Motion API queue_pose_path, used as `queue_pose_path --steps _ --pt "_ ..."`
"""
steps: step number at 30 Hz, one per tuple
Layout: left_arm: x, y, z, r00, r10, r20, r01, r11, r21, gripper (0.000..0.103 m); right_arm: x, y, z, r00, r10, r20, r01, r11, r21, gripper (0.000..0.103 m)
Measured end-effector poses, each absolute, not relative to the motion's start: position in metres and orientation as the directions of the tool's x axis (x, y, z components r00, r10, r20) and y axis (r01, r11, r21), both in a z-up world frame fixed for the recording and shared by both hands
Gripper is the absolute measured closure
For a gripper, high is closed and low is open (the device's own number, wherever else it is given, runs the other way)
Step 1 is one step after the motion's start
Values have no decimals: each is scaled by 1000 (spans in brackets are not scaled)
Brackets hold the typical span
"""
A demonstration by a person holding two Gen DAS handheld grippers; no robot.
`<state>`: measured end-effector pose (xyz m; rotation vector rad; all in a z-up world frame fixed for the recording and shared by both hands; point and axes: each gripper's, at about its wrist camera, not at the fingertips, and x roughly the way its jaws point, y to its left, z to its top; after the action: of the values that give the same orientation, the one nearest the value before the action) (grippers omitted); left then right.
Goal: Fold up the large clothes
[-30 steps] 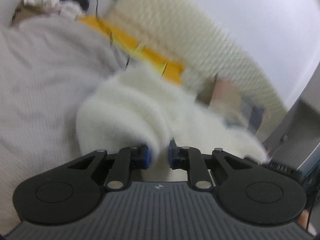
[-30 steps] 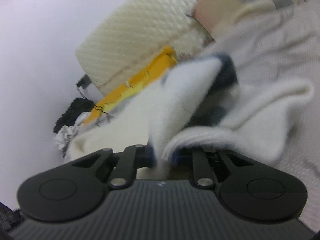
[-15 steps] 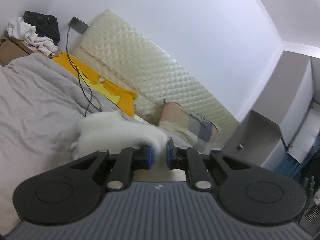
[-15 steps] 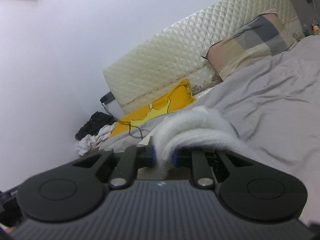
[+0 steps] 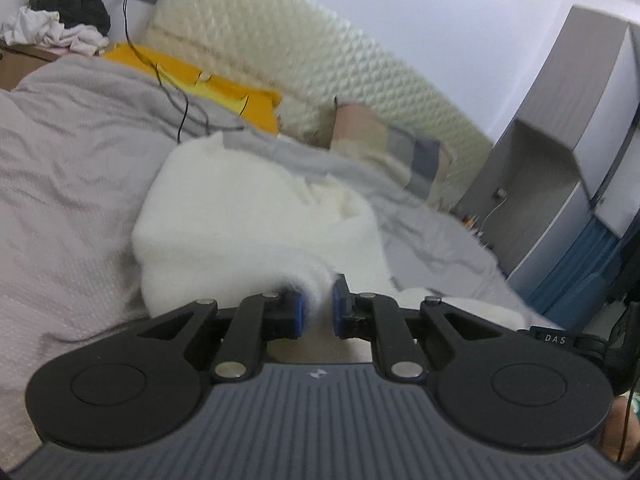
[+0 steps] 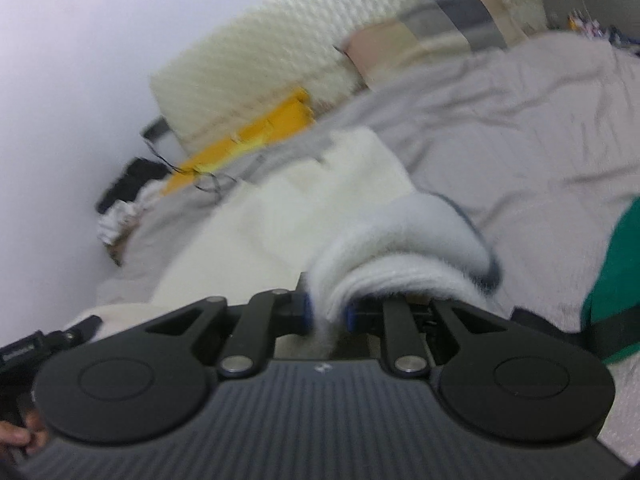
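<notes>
On the grey bed [image 5: 72, 168], my left claw [image 5: 316, 310] and right claw [image 6: 326, 314] each pinch the white garment [image 5: 248, 216], now dragged nearer and spread flatter, ready for folding.

Fleece garment [image 5: 256, 216] lies on the bed [image 5: 72, 168], its near edge pinched in the jaws of the left gripper [image 5: 317, 312] and, in the right wrist view, of the right gripper [image 6: 328, 312]. Behind the garment, two pillows [image 5: 392, 148] rest against the headboard [image 5: 320, 52]. A cable [image 5: 182, 104] crosses the bed beyond it. A clothes pile [image 5: 60, 24] sits at the far left; a wardrobe [image 5: 568, 152] stands right of the bed.
</notes>
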<state>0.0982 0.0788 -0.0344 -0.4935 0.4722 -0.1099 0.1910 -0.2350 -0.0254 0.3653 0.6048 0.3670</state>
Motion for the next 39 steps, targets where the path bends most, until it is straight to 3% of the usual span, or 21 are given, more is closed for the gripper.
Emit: queue_pose_path --steps 11,17,24,26,28,34,36,39 --pt "199 70 -104 801 -151 -579 -116 910 -398 87 241 -216 -96 707 318 -631 -168 943 287 83" --pt "225 66 -128 762 -137 -633 -118 932 -344 87 247 -210 -106 722 309 -619 -195 949 247 83" --pt "210 63 -115 770 -142 -622 -119 926 -358 84 237 -213 -98 729 314 -608 -183 946 269 81" --pt "200 64 -106 780 -164 -604 -106 916 -386 74 230 -212 -93 733 310 -606 -180 947 266 78" --pt "188 64 -95 793 -185 -580 -87 909 -408 55 221 -212 -86 732 323 -600 -192 943 272 66" --pt "142 57 -68 821 -193 -537 -58 908 -415 38 183 -211 -62 757 339 -559 -230 939 257 29" --pt "130 54 -60 826 -172 -536 -62 918 -391 36 168 -210 -52 777 343 -527 -253 938 237 24" --pt "117 52 -51 834 -141 -534 -73 930 -360 35 146 -206 -36 806 357 -471 -309 934 179 23"
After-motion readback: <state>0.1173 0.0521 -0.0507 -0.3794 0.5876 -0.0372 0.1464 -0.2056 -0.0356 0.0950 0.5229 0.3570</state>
